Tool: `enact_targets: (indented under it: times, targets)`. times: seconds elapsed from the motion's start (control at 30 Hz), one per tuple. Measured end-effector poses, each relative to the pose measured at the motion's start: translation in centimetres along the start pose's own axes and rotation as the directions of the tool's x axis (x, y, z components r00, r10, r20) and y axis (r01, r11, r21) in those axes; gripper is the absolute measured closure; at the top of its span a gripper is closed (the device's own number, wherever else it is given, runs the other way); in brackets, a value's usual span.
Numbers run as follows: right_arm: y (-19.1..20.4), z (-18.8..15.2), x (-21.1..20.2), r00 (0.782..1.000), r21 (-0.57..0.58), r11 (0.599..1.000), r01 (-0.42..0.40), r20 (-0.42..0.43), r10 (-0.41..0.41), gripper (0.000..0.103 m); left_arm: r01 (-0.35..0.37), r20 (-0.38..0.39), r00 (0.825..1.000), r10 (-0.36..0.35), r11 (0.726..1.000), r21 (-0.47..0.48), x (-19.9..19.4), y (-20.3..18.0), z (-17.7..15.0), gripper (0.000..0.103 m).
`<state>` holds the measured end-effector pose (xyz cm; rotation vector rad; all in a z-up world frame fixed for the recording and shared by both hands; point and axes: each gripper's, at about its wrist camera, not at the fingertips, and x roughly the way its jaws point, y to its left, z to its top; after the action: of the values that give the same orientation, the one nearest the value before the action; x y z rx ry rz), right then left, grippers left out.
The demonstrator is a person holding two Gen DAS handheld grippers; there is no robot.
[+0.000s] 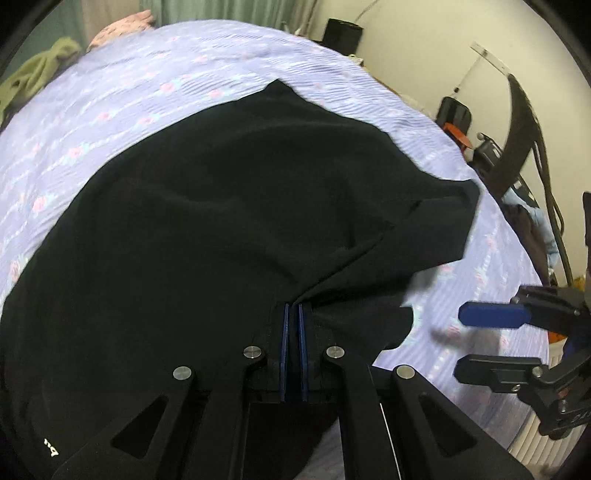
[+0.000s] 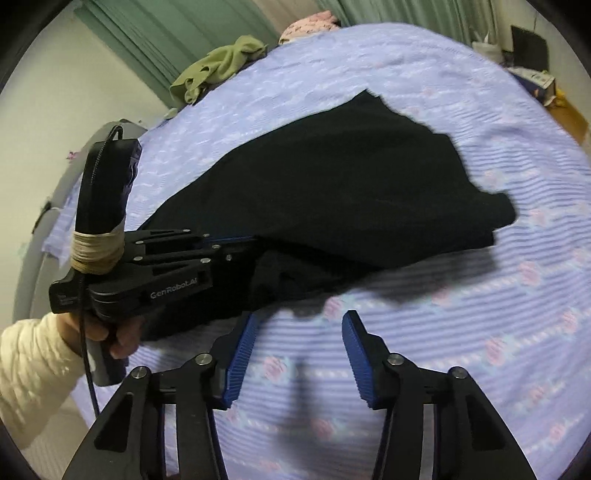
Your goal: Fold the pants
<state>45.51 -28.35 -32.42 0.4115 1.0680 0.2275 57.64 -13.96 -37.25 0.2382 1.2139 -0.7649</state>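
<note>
My left gripper (image 1: 294,314) is pinched tight on a fold of the black pants (image 1: 229,206), its blue pads nearly meeting with cloth bunched between them, because I want that near edge of the garment in hand before anything gets doubled over. My right gripper (image 2: 300,325) stands partly open and empty over bare bedspread (image 2: 461,295), just beside the loose dark hem, placed there, I judge, to take a second hold so both ends can be carried together. The pants lie spread across the middle of the bed, rumpled and only partly laid over themselves, reaching toward the far edge; the folding looks barely begun. The bedspread is lilac, ribbed, with rows of pink flowers, soft enough that cloth drags and wrinkles on it. At the far edge sit a green garment (image 2: 221,66) and something pink (image 2: 314,22); green curtains hang behind, and cluttered gear stands along the pale wall beyond the right side.
</note>
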Motion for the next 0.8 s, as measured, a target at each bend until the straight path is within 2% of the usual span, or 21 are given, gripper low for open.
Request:
enact_targets:
  times: [0.2, 0.5, 0.6, 0.63, 0.67, 0.7, 0.73, 0.77, 0.8]
  targets:
    - [0.3, 1.5, 2.3, 0.999, 0.019, 0.999, -0.036, -0.002, 0.036, 0.056, 0.013, -0.003, 1.0, -0.013, 1.0, -0.024, 0.7, 1.4, -0.2, 0.093]
    - [2.2, 4.8, 4.6, 0.999, -0.089, 0.996, -0.009, 0.033, 0.012, 0.056, 0.045, 0.008, 0.999, -0.045, 0.998, -0.047, 0.9, 2.2, -0.7, 0.093]
    - [2.4, 5.6, 6.4, 1.0, -0.092, 0.995, -0.028, -0.011, 0.027, 0.057, 0.059, 0.004, 0.998, -0.059, 0.997, -0.055, 0.5, 2.3, -0.7, 0.093]
    - [2.3, 5.6, 6.8, 0.999, -0.084, 0.996, -0.031, -0.029, 0.029, 0.059, 0.062, 0.003, 0.998, -0.062, 0.997, -0.056, 0.2, 2.3, -0.7, 0.092]
    - [2.2, 5.5, 7.3, 0.998, -0.07, 0.997, -0.045, -0.049, 0.042, 0.067, 0.065, 0.007, 0.998, -0.064, 0.996, -0.053, -0.1, 2.1, -0.8, 0.092]
    - [2.1, 5.3, 7.6, 0.997, -0.06, 0.997, -0.05, -0.064, 0.046, 0.083, 0.067, 0.009, 0.998, -0.067, 0.996, -0.05, -0.4, 1.9, -0.7, 0.09]
    - [2.0, 5.0, 7.7, 0.997, -0.054, 0.998, -0.044, -0.073, 0.04, 0.089, 0.074, 0.014, 0.997, -0.073, 0.996, -0.047, -0.9, 1.6, -0.8, 0.081]
    - [1.9, 4.5, 7.6, 0.996, -0.048, 0.998, -0.04, -0.079, 0.036, 0.091, 0.084, 0.022, 0.996, -0.083, 0.995, -0.046, -1.3, 1.4, -0.8, 0.072]
    - [1.8, 3.8, 7.2, 0.996, -0.036, 0.999, -0.037, -0.078, 0.035, 0.092, 0.096, 0.031, 0.995, -0.094, 0.994, -0.045, -1.9, 1.0, -1.0, 0.069]
